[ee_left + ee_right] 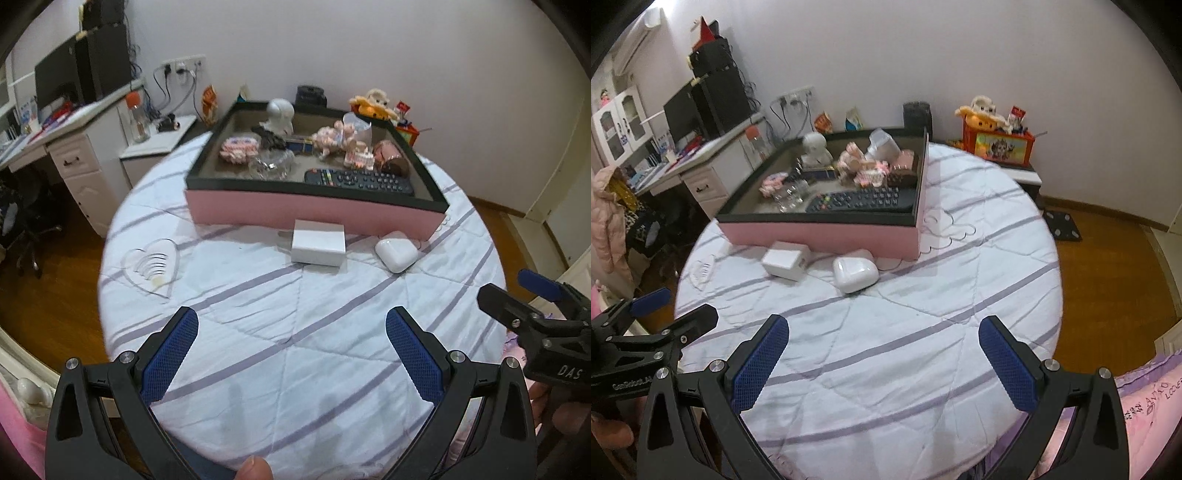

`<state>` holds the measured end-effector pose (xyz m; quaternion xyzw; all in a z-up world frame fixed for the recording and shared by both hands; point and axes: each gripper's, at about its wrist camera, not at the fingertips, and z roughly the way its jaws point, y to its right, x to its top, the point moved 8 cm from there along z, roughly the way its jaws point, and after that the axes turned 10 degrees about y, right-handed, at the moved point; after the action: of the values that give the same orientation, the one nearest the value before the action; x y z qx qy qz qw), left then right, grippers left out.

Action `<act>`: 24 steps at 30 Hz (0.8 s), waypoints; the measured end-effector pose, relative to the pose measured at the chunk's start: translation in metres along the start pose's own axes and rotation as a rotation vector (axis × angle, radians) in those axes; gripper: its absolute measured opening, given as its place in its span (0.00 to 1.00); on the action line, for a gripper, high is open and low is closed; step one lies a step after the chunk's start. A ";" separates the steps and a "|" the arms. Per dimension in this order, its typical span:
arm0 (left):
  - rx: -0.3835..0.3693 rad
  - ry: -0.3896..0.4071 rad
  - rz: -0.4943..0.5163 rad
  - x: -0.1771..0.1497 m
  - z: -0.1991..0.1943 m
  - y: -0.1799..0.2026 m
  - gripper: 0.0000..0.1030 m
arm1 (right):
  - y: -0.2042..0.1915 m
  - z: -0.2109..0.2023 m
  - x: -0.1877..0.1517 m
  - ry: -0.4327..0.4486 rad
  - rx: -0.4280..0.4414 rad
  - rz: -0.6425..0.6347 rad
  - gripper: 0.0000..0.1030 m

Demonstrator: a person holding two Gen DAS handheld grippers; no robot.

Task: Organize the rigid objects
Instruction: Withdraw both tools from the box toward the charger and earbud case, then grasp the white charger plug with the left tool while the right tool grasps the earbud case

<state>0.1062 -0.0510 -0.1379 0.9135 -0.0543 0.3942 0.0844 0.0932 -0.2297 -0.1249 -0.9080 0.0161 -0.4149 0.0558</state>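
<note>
Pink tray [314, 214] on the bed, already holding a remote control [358, 181] and trinkets; white charger [318, 246] and earbud case [396, 250] just before its front wall, awaiting collection; left tool [291, 332] and right tool [884, 332] both spread wide, empty.

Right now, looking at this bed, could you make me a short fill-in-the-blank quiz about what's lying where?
1. The remote control lies inside the pink ____.
2. The white charger and the earbud case lie on the bedspread, ____ the tray.
3. Both the left tool and the right tool are ____ and hold nothing.
4. The clear acrylic piece on the bedspread is shaped like a ____.

Missing words: tray; outside; open; heart
</note>
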 end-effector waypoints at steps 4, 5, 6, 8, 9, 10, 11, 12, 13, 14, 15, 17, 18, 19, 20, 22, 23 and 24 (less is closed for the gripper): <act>-0.006 -0.026 0.002 0.000 0.025 0.004 1.00 | 0.003 0.026 -0.003 -0.038 -0.003 0.001 1.00; -0.008 -0.031 0.000 0.001 0.032 0.005 1.00 | 0.003 0.033 -0.004 -0.047 -0.003 0.000 1.00; -0.008 -0.034 -0.003 0.002 0.039 0.006 1.00 | 0.003 0.039 -0.005 -0.056 -0.003 -0.002 1.00; -0.004 -0.045 -0.002 0.004 0.053 0.007 1.00 | 0.003 0.047 -0.005 -0.067 0.001 -0.002 1.00; -0.007 -0.050 -0.004 0.005 0.058 0.008 1.00 | 0.003 0.051 -0.005 -0.069 0.004 0.001 1.00; -0.007 -0.057 -0.007 0.005 0.066 0.008 1.00 | 0.003 0.054 -0.005 -0.072 0.008 0.003 1.00; -0.006 -0.062 -0.009 0.006 0.070 0.008 1.00 | 0.003 0.057 -0.004 -0.075 0.009 0.003 1.00; -0.005 -0.068 -0.010 0.006 0.076 0.008 1.00 | 0.004 0.060 -0.004 -0.077 0.008 0.002 1.00; -0.003 -0.072 -0.011 0.006 0.083 0.009 1.00 | 0.005 0.063 -0.004 -0.080 0.006 0.004 1.00; 0.000 -0.076 -0.011 0.006 0.087 0.008 1.00 | 0.007 0.065 -0.004 -0.083 0.005 0.008 1.00; 0.004 -0.081 -0.011 0.006 0.092 0.007 1.00 | 0.008 0.067 -0.003 -0.086 0.005 0.013 1.00; 0.018 -0.082 -0.004 0.007 0.100 0.006 1.00 | 0.011 0.072 -0.003 -0.090 0.005 0.021 1.00; 0.030 -0.075 0.006 0.008 0.102 0.005 1.00 | 0.011 0.074 -0.003 -0.091 0.005 0.023 1.00; 0.040 -0.069 0.015 0.009 0.105 0.005 1.00 | 0.011 0.076 -0.003 -0.095 0.008 0.024 1.00; 0.052 -0.061 0.027 0.011 0.107 0.004 1.00 | 0.010 0.079 -0.004 -0.099 0.013 0.024 1.00; 0.063 -0.054 0.037 0.012 0.110 0.003 1.00 | 0.006 0.085 -0.005 -0.108 0.031 0.020 1.00; 0.059 -0.048 0.037 0.013 0.110 0.002 1.00 | 0.003 0.087 -0.005 -0.112 0.038 0.018 1.00; 0.056 -0.043 0.034 0.013 0.110 0.000 0.99 | 0.001 0.089 -0.006 -0.114 0.044 0.016 1.00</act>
<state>0.1933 -0.0735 -0.2026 0.9228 -0.0607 0.3772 0.0507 0.1572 -0.2221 -0.1873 -0.9286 0.0112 -0.3622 0.0797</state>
